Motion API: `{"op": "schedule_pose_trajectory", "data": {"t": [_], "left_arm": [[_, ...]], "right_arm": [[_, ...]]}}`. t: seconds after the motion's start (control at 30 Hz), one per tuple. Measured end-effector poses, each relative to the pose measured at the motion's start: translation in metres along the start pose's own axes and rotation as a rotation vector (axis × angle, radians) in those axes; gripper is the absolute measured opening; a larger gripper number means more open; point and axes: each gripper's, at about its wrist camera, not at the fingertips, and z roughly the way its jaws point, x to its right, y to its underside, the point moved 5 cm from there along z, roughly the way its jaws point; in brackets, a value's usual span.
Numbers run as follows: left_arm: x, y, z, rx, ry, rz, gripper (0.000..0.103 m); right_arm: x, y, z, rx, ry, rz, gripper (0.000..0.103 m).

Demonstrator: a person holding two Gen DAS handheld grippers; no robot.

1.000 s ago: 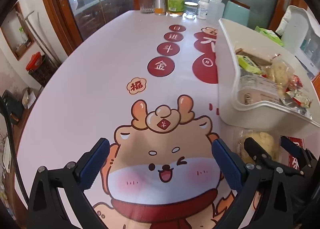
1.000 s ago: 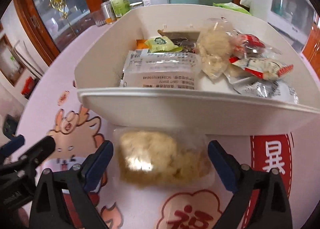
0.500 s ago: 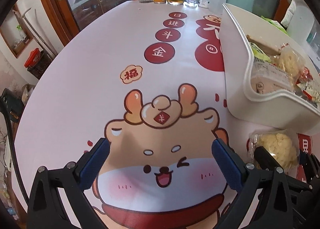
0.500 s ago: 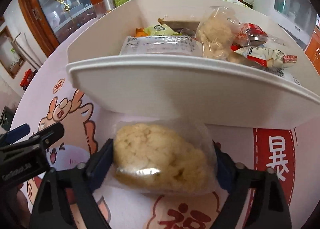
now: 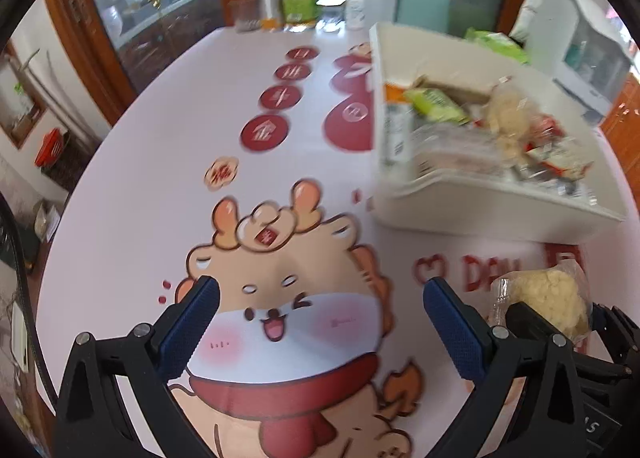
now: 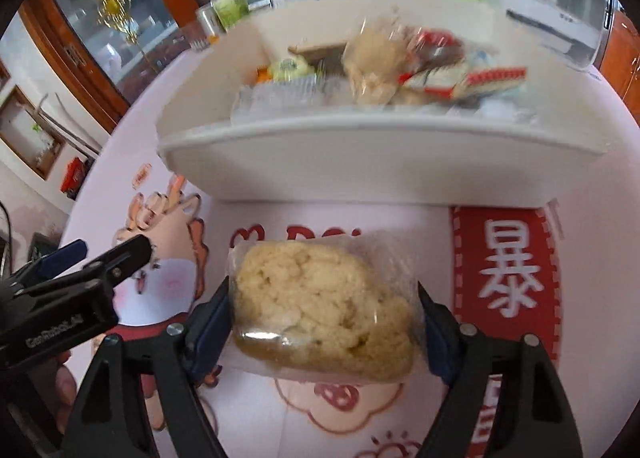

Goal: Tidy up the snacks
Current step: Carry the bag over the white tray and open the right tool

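A clear bag of pale yellow crumbly snack [image 6: 320, 306] sits between the blue pads of my right gripper [image 6: 322, 326]. Its jaws are closing and both pads press on the bag's sides, holding it just above the tablecloth. Right behind it stands a white bin [image 6: 360, 146] filled with several wrapped snacks. In the left wrist view the same bag [image 5: 548, 298] shows at the lower right and the bin [image 5: 480, 202] at the right. My left gripper [image 5: 320, 310] is open and empty over the cartoon animal print; in the right wrist view its fingers [image 6: 100, 258] show to the left of the bag.
A tablecloth with red prints [image 5: 168, 146] covers the table. Bottles and jars [image 5: 296, 2] stand at its far end. A white appliance [image 5: 580, 38] and a green packet [image 5: 496, 42] lie behind the bin. A wooden cabinet with glass doors [image 5: 152, 18] stands beyond the table's left edge.
My right gripper moved forward around the snack bag, closed on it and drew it back from the bin. My left gripper shifted back from the bin, still open.
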Motion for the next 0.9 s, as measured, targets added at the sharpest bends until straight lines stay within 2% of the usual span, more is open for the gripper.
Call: {"op": "schedule_pose_trajectory", "data": {"t": [0.27, 0.6, 0.77, 0.9], "left_arm": [[0.037, -0.049, -0.059, 0.113, 0.053, 0.074, 0.102], [0.067, -0.148, -0.119, 0.277, 0.087, 0.076, 0.103], [0.078, -0.185, -0.129, 0.328, 0.057, 0.095, 0.103], [0.082, -0.199, -0.120, 0.335, 0.008, 0.105, 0.103]], "right_arm": [[0.011, -0.041, -0.078, 0.166, 0.004, -0.048, 0.081], [0.039, -0.137, -0.172, 0.410, 0.086, -0.030, 0.082], [0.044, -0.177, -0.187, 0.455, 0.135, -0.017, 0.082], [0.045, -0.196, -0.173, 0.419, 0.105, -0.006, 0.083]]}}
